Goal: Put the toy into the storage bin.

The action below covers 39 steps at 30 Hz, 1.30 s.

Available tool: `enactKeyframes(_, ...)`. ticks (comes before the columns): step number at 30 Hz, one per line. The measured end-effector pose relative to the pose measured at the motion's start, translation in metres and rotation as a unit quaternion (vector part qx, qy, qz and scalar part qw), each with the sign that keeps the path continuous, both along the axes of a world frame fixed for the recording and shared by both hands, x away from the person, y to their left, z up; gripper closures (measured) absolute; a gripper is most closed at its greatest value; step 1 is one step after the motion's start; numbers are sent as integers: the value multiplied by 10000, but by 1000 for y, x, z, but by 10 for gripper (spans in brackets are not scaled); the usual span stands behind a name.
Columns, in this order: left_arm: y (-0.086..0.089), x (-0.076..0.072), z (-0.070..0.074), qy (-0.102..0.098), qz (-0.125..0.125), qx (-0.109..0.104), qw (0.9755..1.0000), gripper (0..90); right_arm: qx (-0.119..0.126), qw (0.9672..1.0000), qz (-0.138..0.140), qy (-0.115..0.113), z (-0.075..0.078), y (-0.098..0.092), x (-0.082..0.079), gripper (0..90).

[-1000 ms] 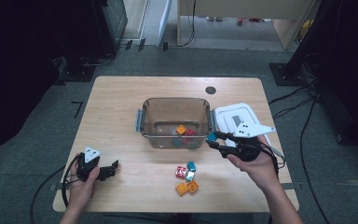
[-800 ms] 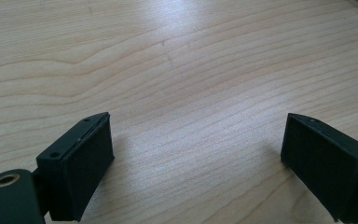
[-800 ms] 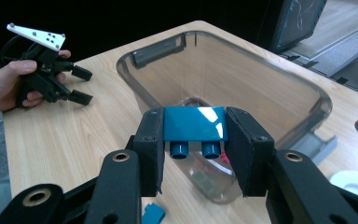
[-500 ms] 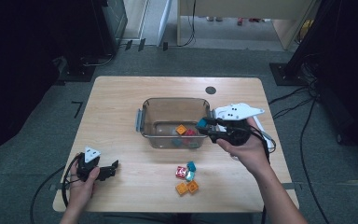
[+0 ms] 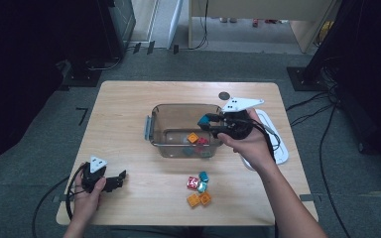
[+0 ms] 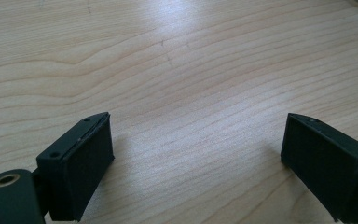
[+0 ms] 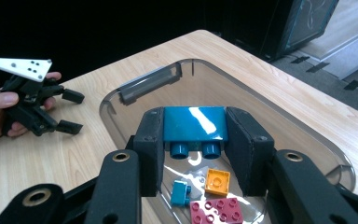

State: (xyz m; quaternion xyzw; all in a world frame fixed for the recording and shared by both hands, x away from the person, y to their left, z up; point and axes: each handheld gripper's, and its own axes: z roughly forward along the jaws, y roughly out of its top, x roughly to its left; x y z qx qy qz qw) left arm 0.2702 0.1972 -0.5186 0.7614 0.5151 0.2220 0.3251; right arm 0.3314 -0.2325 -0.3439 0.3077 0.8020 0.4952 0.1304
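Note:
My right gripper (image 5: pixel 204 121) is shut on a teal two-stud brick (image 5: pixel 209 119) and holds it above the right part of a clear plastic bin (image 5: pixel 151 130). In the right gripper view the teal brick (image 7: pixel 195 123) sits crosswise between the pads, studs pointing down, over the bin (image 7: pixel 150 80). On the bin's floor lie an orange brick (image 7: pixel 216 181), a small teal brick (image 7: pixel 180 192) and a red brick (image 7: pixel 214 211). My left gripper (image 5: pixel 122 179) rests at the table's front left, jaws wide open on bare wood (image 6: pixel 196 158).
Several loose bricks (image 5: pixel 198 189), red, teal and orange, lie in a cluster in front of the bin. A white lid (image 5: pixel 279 146) lies to the bin's right, under my right forearm. A dark round spot (image 5: pixel 223 95) marks the table behind the bin.
My right gripper has carried the teal brick leftward and slightly up, from beside the bin's right edge to over its inside. The left gripper has stayed put.

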Motion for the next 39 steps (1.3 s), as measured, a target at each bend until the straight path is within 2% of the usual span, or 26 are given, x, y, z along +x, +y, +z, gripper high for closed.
enactKeyframes(13, 0, 0, 0, 0, -14, -1, 10000, 91, -202, 9993, -27, 320, -14, 25, 35, 600)
enactKeyframes(22, 0, 0, 0, 7, -25, -2, 10000, 90, -516, 9975, -65, 485, -25, 39, 52, 600)
enactKeyframes(32, 0, 0, 0, 5, -39, -1, 10000, 91, -803, 9940, -79, 743, -38, 51, 62, 600)
enactKeyframes(39, 0, 0, 0, 5, -42, -2, 10000, 91, -1109, 9893, -127, 942, -46, 57, 66, 600)
